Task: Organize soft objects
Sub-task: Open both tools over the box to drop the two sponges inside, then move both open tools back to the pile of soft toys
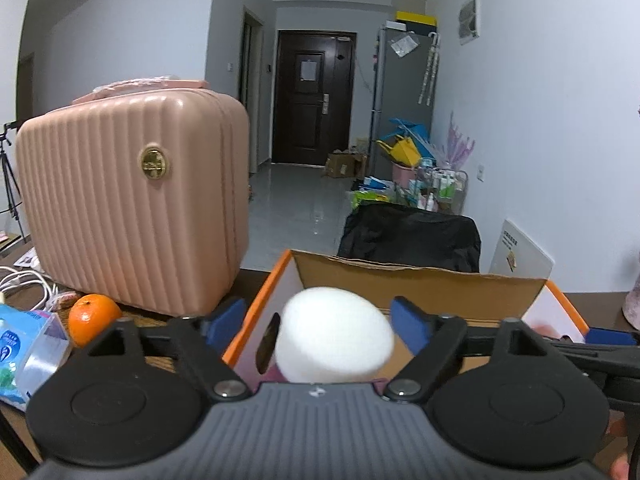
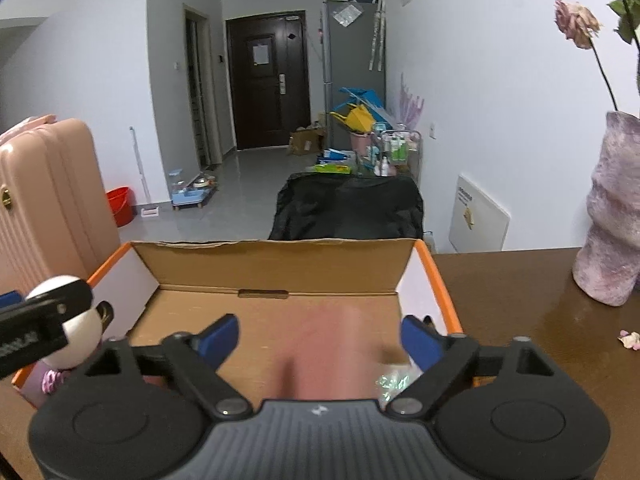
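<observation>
- Far left of the left wrist view: blue-and-white plastic tissue pack (image 1: 28, 354) at the frame edge, round orange fruit (image 1: 93, 319) just beside it on the dark wooden table (image 2: 516, 304).
- Upper left: ribbed pink hard-shell case with a gold round clasp (image 1: 132, 200), standing upright on the table, left of the box.
- Centre: open cardboard box with orange rim and white side walls (image 1: 420, 284), back flap up.
- Left gripper (image 1: 320, 322): blue-padded jaws spread wide, neither pad touching anything. White round soft toy head (image 1: 334, 336) sits between them at the box's left end, clear gaps both sides. Not gripped.
- Right wrist view, lower left: same toy seen as a white head with dark ear over a pink body, partly hidden by the left gripper's black finger.
- Right gripper (image 2: 322, 338): jaws wide apart over the box floor. Blurred pink soft object (image 2: 332, 354) lies between them inside the box; pads look clear of it. Blur too strong to say what it is.
- Crinkly iridescent wrapper (image 2: 390, 384) by the right pad, lower centre-right.
- Far right: tall mauve textured vase (image 2: 612, 216) on the table holding a dried pink rose (image 2: 578, 24); fallen pink petals (image 2: 628, 338) near the right edge.
</observation>
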A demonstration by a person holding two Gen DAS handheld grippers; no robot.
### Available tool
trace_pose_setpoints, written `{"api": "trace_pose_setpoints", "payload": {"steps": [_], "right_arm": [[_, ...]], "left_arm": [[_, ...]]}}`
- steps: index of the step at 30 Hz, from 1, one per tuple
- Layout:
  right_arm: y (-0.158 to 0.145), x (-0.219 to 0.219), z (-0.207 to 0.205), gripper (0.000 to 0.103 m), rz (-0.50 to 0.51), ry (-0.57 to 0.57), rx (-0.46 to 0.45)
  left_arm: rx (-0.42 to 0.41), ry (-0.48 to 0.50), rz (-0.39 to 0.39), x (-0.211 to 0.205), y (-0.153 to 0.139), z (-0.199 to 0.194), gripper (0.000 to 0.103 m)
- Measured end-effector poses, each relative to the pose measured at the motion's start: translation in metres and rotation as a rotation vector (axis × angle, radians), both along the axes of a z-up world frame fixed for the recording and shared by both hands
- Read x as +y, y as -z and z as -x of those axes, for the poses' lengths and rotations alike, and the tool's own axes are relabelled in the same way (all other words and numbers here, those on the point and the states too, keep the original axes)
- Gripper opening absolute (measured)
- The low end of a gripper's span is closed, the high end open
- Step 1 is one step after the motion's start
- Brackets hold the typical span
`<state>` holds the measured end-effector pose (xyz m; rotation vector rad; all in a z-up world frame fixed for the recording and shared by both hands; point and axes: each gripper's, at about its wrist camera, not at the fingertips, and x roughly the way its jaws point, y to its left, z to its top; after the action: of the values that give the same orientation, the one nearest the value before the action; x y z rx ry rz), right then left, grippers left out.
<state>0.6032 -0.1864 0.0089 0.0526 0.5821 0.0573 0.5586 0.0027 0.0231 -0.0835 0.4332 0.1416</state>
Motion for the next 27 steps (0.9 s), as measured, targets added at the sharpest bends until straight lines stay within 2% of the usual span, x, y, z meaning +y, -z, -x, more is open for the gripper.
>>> {"api": "trace_pose_setpoints", "payload": {"steps": [4, 5, 9, 27], "right_arm": [[-0.001, -0.004, 0.001, 0.103, 0.003, 0.045, 0.008], [-0.001, -0.006, 0.002, 0.103, 0.003, 0.051, 0.007], [-0.002, -0.009, 0.002, 0.103, -0.006, 0.056, 0.011], [-0.011, -0.02, 0.023, 0.103, 0.002, 0.025, -0.039]], "left_arm": [[-0.004, -0.044, 0.013, 0.005, -0.002, 0.0, 0.1], [-0.005, -0.05, 0.016, 0.006, -0.003, 0.001, 0.103], [0.003, -0.062, 0.044, 0.01, -0.004, 0.001, 0.103], [-0.012, -0.053, 0.036, 0.008, -0.01, 0.015, 0.103]]}}
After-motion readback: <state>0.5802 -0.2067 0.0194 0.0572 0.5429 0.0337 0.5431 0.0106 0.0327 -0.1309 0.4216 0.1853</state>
